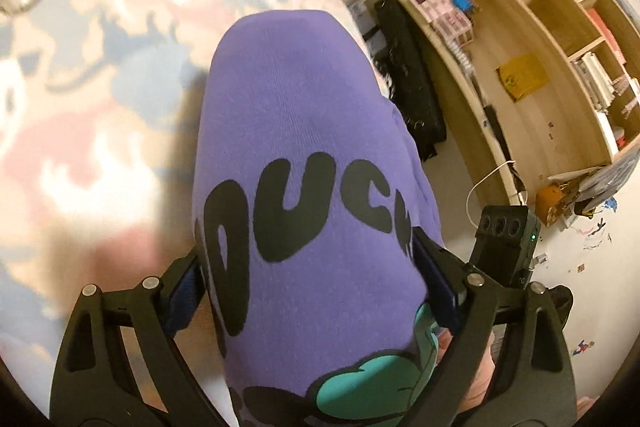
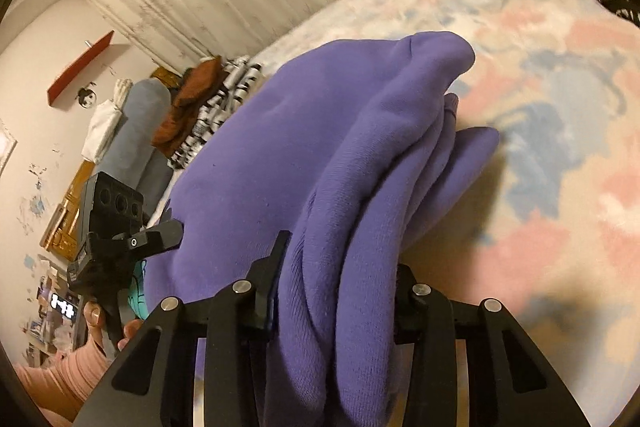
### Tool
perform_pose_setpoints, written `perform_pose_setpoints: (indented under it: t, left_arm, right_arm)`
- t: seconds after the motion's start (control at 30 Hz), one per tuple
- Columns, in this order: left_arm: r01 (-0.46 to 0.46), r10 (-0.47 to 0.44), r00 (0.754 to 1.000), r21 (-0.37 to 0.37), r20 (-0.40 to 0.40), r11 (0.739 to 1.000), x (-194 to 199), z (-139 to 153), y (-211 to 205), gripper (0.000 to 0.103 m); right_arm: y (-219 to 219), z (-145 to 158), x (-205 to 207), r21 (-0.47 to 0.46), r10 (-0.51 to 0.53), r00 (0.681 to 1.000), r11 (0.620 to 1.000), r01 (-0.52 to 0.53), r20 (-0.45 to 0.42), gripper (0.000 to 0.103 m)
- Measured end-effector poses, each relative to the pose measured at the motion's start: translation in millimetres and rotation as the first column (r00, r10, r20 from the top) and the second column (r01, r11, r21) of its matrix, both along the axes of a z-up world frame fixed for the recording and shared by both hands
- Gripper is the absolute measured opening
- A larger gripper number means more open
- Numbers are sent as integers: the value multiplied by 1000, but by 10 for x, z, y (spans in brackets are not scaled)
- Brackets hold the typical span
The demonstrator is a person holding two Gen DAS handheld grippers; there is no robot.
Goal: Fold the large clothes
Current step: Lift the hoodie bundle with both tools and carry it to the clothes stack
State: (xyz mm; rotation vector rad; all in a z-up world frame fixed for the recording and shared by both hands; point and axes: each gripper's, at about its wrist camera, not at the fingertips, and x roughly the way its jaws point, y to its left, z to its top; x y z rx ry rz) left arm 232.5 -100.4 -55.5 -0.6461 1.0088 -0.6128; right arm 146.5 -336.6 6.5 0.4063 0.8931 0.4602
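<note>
Down between my left gripper's (image 1: 308, 279) two black fingers I see the purple sweatshirt (image 1: 296, 131), folded into a thick bundle with big black letters on top. This gripper is spread wide with a blue pad against each side of the bundle, so I think it is holding it across its width. It hangs over the bed (image 1: 80, 87), which has a pink, blue and white blanket. Off to the side stands a wooden shelf (image 1: 532, 39) full of books and boxes, with a black case (image 1: 408, 75) on the floor beside it and a white cable (image 1: 492, 175) nearby. From my right gripper (image 2: 340, 283) I see the same sweatshirt (image 2: 280, 147) from its edge, where the folded layers stack up in soft rolls. This gripper is pinched narrow on those layers. The cloth looks soft, floppy and light, not slippery, and it cannot break. I would take hold at the stacked edges, so no layer slides out. I also see the other gripper (image 2: 120, 239) here, with a hand (image 2: 108, 327) in a pink sleeve. A pile of other clothes (image 2: 208, 107) lies at the far end of the bed, so I would keep clear of it.
</note>
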Motion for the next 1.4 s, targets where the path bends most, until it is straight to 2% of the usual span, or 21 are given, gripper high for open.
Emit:
perform_pose_setpoints:
  t: [0.2, 0.33, 0.47, 0.63, 0.7, 0.8, 0.9, 1.0, 1.1, 1.17, 1.2, 1.27, 1.33, 1.4]
  left_arm:
    - [-40, 40, 994, -2, 98, 999, -160, 686, 659, 90]
    - [-83, 83, 983, -3, 161, 997, -135, 1233, 1338, 90]
    - [-141, 130, 965, 31, 228, 989, 1, 1760, 2164, 90]
    - [-207, 173, 935, 81, 309, 975, 483, 2379, 3095, 90]
    - [-224, 175, 923, 107, 344, 969, 796, 2596, 3437, 90]
    - [-214, 153, 920, 137, 360, 967, 1373, 2779, 3959, 90]
    - [-200, 142, 928, 141, 344, 970, 1937, 2766, 4453, 90]
    - [-200, 144, 931, 137, 334, 970, 2457, 2509, 4876, 91]
    - [-206, 158, 952, 167, 263, 964, 2949, 1938, 5088, 93]
    - [-217, 184, 969, 216, 163, 952, 3214, 1445, 5217, 98]
    - [-222, 190, 968, 208, 162, 953, 3227, 1264, 5245, 102]
    - [-236, 206, 958, 137, 201, 962, 3242, 1160, 5353, 103]
    - [-237, 203, 952, 134, 231, 962, 3243, 1189, 5391, 103]
    - [-241, 203, 952, 155, 230, 958, 3265, 1228, 5424, 103]
  right_arm:
    - [800, 540, -42, 16, 22, 996, 1000, -23, 86, 37]
    - [1452, 985, 91, 13, 66, 986, 998, -68, 156, 37]
    - [2234, 1408, 408, 19, 120, 967, 992, -127, 224, 37]
    - [3165, 1795, 1019, 54, 163, 942, 981, -187, 292, 37]
    - [3551, 1910, 1355, 71, 162, 933, 979, -194, 321, 37]
    - [4052, 1974, 1871, 106, 147, 929, 976, -192, 339, 37]
    - [4516, 1920, 2352, 124, 128, 930, 976, -181, 345, 37]
    - [4964, 1695, 2878, 128, 107, 935, 979, -158, 338, 37]
    - [5345, 1248, 3615, 135, 91, 956, 982, -133, 278, 37]
    - [5502, 713, 4024, 120, 76, 982, 988, -97, 172, 39]
    - [5481, 496, 4141, 101, 64, 989, 992, -78, 134, 42]
    - [5521, 184, 4293, 92, 61, 991, 993, -72, 116, 49]
    - [5498, 101, 4345, 106, 52, 990, 992, -66, 128, 72]
    - [5466, 85, 4463, 53, 43, 991, 997, -50, 127, 79]
